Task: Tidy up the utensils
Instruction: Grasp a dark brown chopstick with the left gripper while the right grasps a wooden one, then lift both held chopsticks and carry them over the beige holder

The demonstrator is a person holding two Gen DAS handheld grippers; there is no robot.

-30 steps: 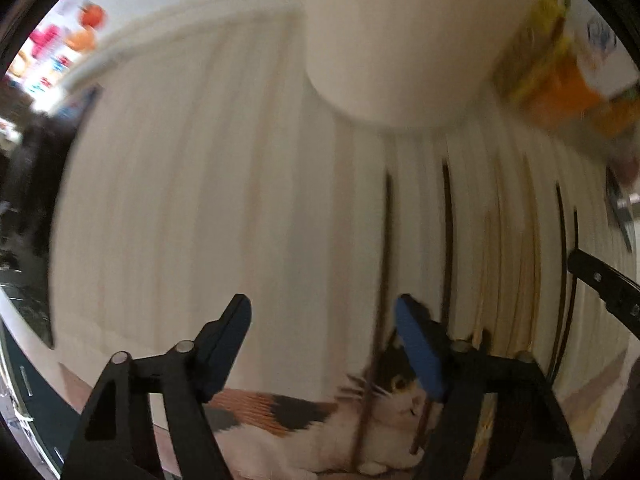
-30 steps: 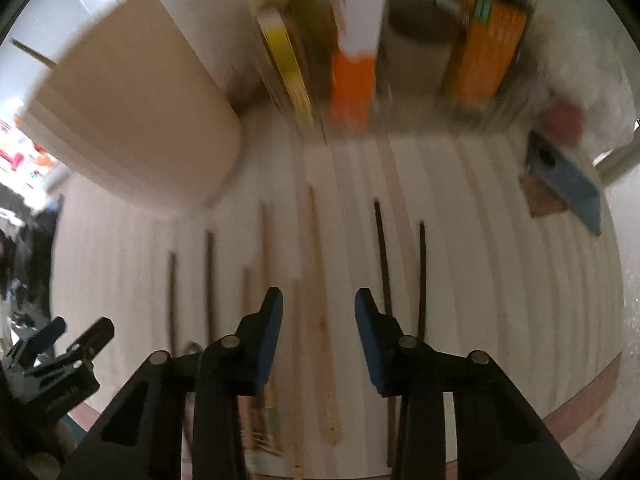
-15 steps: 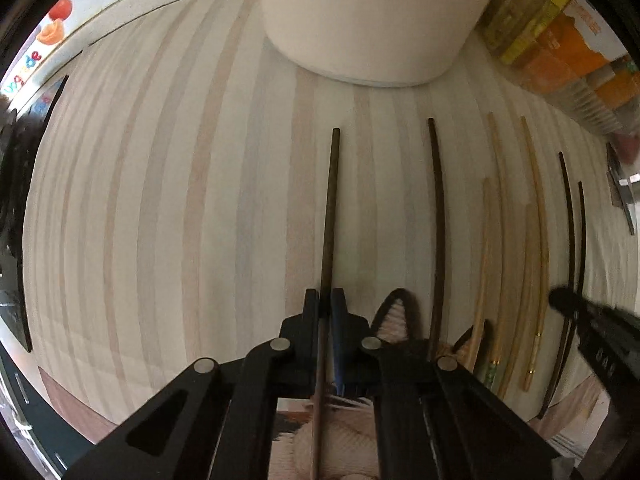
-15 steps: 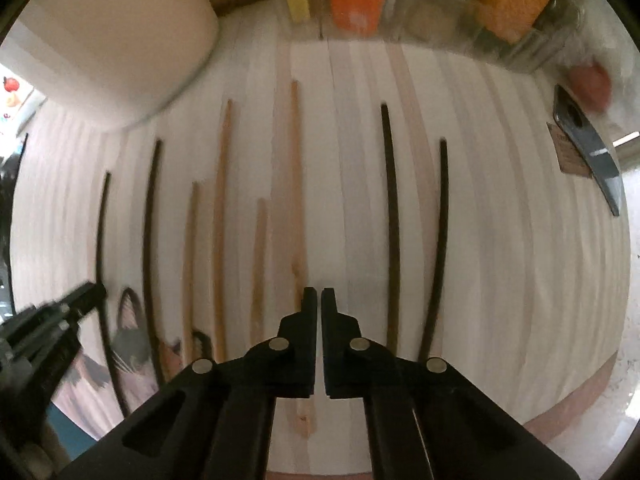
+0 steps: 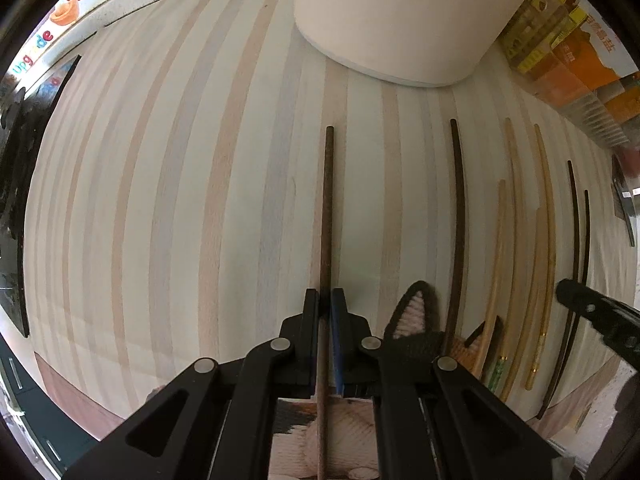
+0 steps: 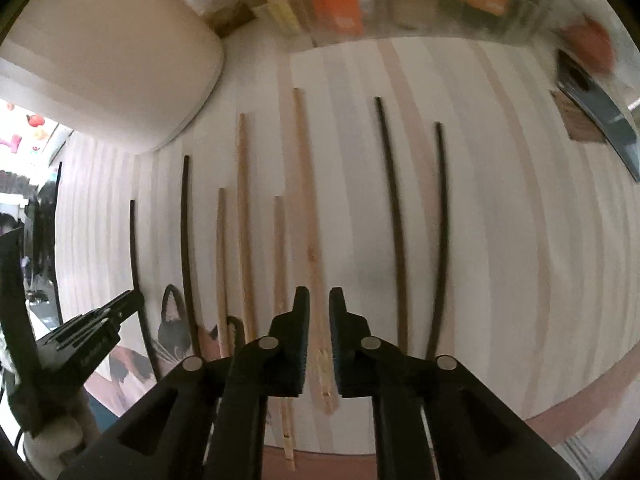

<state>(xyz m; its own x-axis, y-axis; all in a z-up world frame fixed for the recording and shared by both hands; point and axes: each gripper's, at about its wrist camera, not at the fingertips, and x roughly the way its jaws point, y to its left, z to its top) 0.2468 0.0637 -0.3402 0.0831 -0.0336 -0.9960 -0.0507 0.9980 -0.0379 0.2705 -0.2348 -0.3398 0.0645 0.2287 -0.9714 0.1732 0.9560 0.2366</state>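
The striped surface [image 5: 160, 200] carries a big white container [image 5: 400, 20] and, in front of it, a row of chopsticks. The left gripper [image 5: 325, 304] has its fingers clamped on the leftmost dark chopstick [image 5: 328, 200]. The right gripper [image 6: 319, 304], fingers opening, straddles a pale chopstick [image 6: 306, 200] without pressing it. The pick-up is in hand; next, I judge, comes lifting the dark chopstick clear toward its mate.

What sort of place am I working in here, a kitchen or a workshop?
Probably a home kitchen or dining spot: chopsticks lie in a row on a striped wooden tabletop, with packaged food boxes in a clear bin and a large cream container behind them.
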